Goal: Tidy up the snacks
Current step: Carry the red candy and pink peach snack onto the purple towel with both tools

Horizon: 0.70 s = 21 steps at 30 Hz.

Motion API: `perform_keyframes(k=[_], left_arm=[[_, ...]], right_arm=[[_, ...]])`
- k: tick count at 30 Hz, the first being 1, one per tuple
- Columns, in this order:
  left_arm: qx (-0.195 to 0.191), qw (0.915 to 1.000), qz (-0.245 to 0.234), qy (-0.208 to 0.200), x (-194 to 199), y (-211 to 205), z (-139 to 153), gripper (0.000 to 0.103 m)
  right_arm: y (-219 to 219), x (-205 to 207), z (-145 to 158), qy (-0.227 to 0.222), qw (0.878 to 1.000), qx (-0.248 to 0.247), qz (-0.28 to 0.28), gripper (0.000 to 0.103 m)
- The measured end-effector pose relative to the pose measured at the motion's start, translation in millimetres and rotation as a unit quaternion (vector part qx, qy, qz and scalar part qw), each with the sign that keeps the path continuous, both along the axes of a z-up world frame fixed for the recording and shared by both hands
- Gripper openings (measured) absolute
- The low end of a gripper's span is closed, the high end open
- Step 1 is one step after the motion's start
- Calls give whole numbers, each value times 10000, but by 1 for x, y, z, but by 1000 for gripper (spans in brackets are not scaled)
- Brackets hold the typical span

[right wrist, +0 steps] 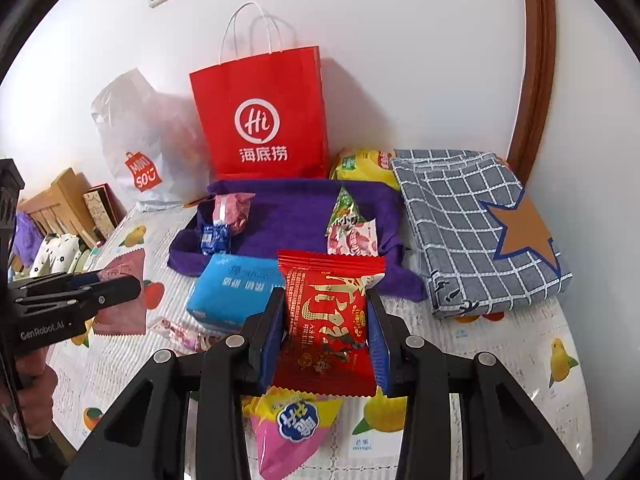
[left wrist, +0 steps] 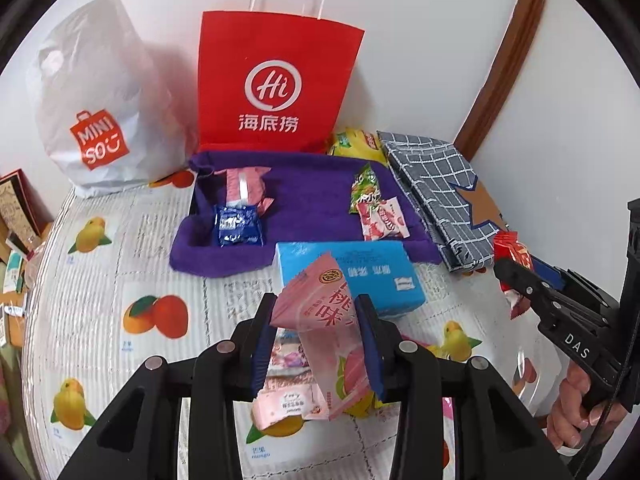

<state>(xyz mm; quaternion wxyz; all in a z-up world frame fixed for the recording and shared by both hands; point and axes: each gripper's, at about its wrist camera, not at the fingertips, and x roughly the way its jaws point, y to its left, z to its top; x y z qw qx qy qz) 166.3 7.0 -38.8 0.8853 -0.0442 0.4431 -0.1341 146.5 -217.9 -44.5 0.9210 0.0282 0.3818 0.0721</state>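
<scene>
My left tool [left wrist: 316,344] grips a pink peach-flavour packet [left wrist: 324,336]; my right tool [right wrist: 326,336] clamps a red snack packet [right wrist: 326,316]. The purple tray [left wrist: 304,204] lies just ahead; I'd carry each over its near wall before releasing, clear of the blue tissue pack [left wrist: 360,272].

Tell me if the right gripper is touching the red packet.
Touching. In the right wrist view, the right gripper has both blue pads pressed against the sides of the red packet, holding it off the table.
</scene>
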Motion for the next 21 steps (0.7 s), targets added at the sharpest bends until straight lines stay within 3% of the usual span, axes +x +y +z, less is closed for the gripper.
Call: perform_keyframes(k=[13,21], left_arm=[[190,9998,25,-96,42,3,12,37],[143,9998,132,-47,79,14,6,37]], right_arm=[[7,54,13,-217,9996,-169,-76,38],[20,97,4,-137,9993,-334,-49,38]])
